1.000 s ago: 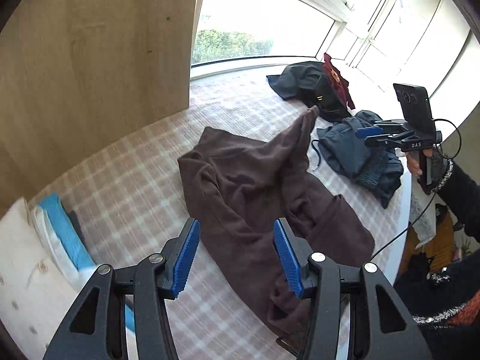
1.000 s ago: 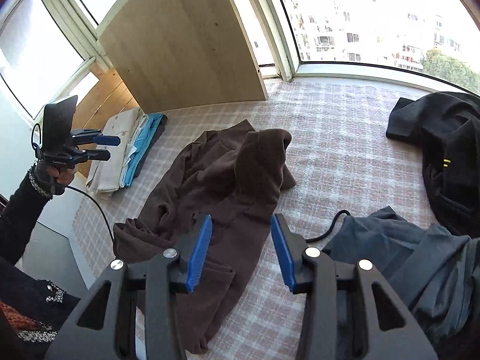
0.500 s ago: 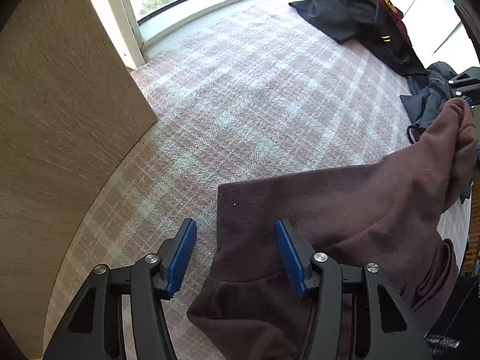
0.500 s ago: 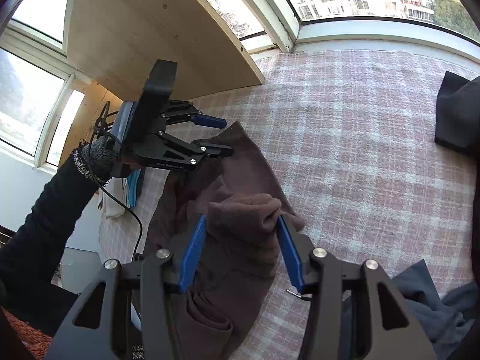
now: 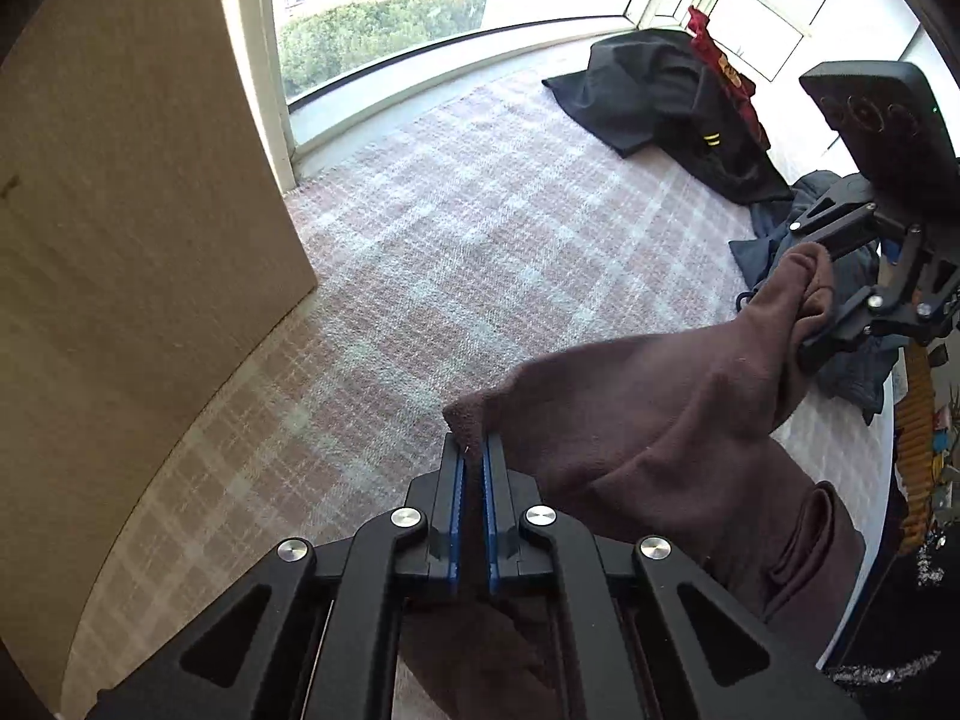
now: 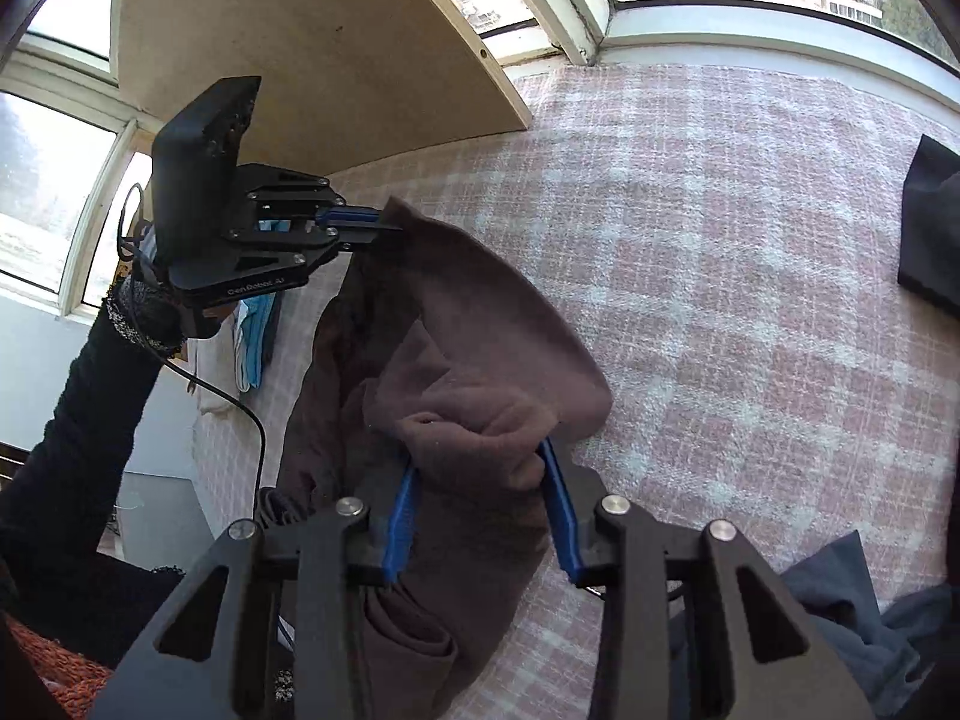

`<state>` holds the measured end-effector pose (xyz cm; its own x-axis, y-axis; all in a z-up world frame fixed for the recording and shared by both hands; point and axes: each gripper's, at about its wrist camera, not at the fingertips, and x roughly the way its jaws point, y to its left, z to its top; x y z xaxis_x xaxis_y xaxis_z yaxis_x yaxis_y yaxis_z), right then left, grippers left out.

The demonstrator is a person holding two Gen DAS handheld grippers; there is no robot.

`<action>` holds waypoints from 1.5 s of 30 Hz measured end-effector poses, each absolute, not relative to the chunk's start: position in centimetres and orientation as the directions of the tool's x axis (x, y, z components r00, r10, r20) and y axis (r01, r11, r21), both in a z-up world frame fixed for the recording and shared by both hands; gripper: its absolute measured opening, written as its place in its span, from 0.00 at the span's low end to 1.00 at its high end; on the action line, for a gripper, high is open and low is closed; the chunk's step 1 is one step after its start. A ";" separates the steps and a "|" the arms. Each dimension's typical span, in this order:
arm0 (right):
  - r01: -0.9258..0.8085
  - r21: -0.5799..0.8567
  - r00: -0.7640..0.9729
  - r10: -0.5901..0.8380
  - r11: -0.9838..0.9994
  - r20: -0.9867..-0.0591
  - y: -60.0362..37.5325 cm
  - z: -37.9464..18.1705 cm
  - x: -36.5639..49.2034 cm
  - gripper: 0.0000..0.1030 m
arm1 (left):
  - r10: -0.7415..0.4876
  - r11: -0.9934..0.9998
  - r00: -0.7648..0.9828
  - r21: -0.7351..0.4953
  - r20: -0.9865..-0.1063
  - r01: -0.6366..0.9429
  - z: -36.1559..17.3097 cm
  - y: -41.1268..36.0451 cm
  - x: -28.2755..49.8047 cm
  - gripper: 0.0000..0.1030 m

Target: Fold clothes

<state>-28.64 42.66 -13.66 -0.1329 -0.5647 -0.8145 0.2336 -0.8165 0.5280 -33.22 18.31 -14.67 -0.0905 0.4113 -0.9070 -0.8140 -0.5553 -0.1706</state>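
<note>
Wooden panel (image 5: pixel 138 228): fills the left of the left wrist view, standing upright on the checked surface; in the right wrist view it occupies the upper left.
Folded stack (image 6: pixel 255 336): white and blue folded items at the left of the right wrist view, below the left gripper, mostly hidden by it.
Left gripper (image 5: pixel 471 468): lower centre of the left wrist view. Jaws drawn narrow, pinching a corner of the brown garment between the blue pads. In the right wrist view the same gripper (image 6: pixel 384 225) appears at upper left, held by a hand in a dark sleeve (image 6: pixel 78 408), with a cable hanging below it.
Brown garment (image 5: pixel 660 432): fleece-like fabric, lower right of the left wrist view, raised off the checked surface and spanning from the left gripper to the right gripper. In the right wrist view (image 6: pixel 480 348) it runs from upper left to lower centre, the rest hanging in folds below.
Checked surface (image 5: pixel 480 240): pink and white plaid covering, centre of both views, under all the clothes.
Right gripper (image 6: pixel 480 510): lower centre of the right wrist view. Jaws set partly apart, with a bunched fold of the brown garment filling the gap and touching both blue pads. In the left wrist view it sits at the right edge (image 5: pixel 822 336), with fabric draped over its tip.
Black garment (image 5: pixel 660 96): heaped at the upper right of the left wrist view, near the window, with a red item (image 5: pixel 726 72) on it.
Grey-blue garment (image 6: pixel 852 618): lower right of the right wrist view, lying crumpled beside the right gripper.
</note>
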 end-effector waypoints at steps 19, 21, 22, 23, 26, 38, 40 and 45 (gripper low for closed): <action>0.390 0.256 -0.425 -0.420 -0.884 -0.802 38.6 -6.6 -11.3 0.24 | 0.548 -0.554 -0.206 -0.168 -0.810 -0.815 -0.1 7.3 -7.7 0.05; 0.352 0.287 -0.441 -0.428 -0.891 -0.789 39.2 -8.6 -8.7 0.24 | 0.558 -0.535 -0.170 -0.196 -0.812 -0.822 -1.7 7.9 -4.4 0.05; 0.336 0.301 -0.441 -0.432 -0.892 -0.787 39.4 -9.9 -7.5 0.24 | 0.563 -0.526 -0.148 -0.214 -0.813 -0.823 -2.6 8.2 -2.8 0.06; 0.324 0.308 -0.443 -0.431 -0.895 -0.786 39.6 -11.2 -6.4 0.24 | 0.563 -0.519 -0.101 -0.256 -0.821 -0.816 -4.2 8.4 -1.4 0.06; 0.300 0.226 -0.410 -0.339 -0.927 -0.846 39.0 -15.9 -4.1 0.33 | 0.509 -0.540 0.009 -0.328 -0.861 -0.775 -10.2 9.0 1.9 0.09; 0.090 0.465 -0.338 -0.467 -0.880 -0.817 42.0 -14.2 -1.3 0.54 | 0.594 -0.688 -0.075 -0.458 -0.801 -0.563 -10.4 4.2 -1.4 0.37; 0.046 0.505 -0.323 -0.491 -0.862 -0.809 41.3 -14.8 -1.8 0.54 | 0.589 -0.718 -0.070 -0.481 -0.805 -0.503 -12.0 4.2 -3.5 0.37; 0.005 0.412 -0.304 -0.394 -0.911 -0.867 38.8 -15.4 -3.2 0.54 | 0.539 -0.772 -0.042 -0.474 -0.841 -0.423 -15.8 5.3 -5.9 0.23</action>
<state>-3.17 38.80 -15.43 -0.3043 -0.3943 -0.8671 0.0052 -0.9110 0.4124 -5.93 5.30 -15.81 -0.0420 0.5394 -0.8410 -0.4231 -0.7721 -0.4741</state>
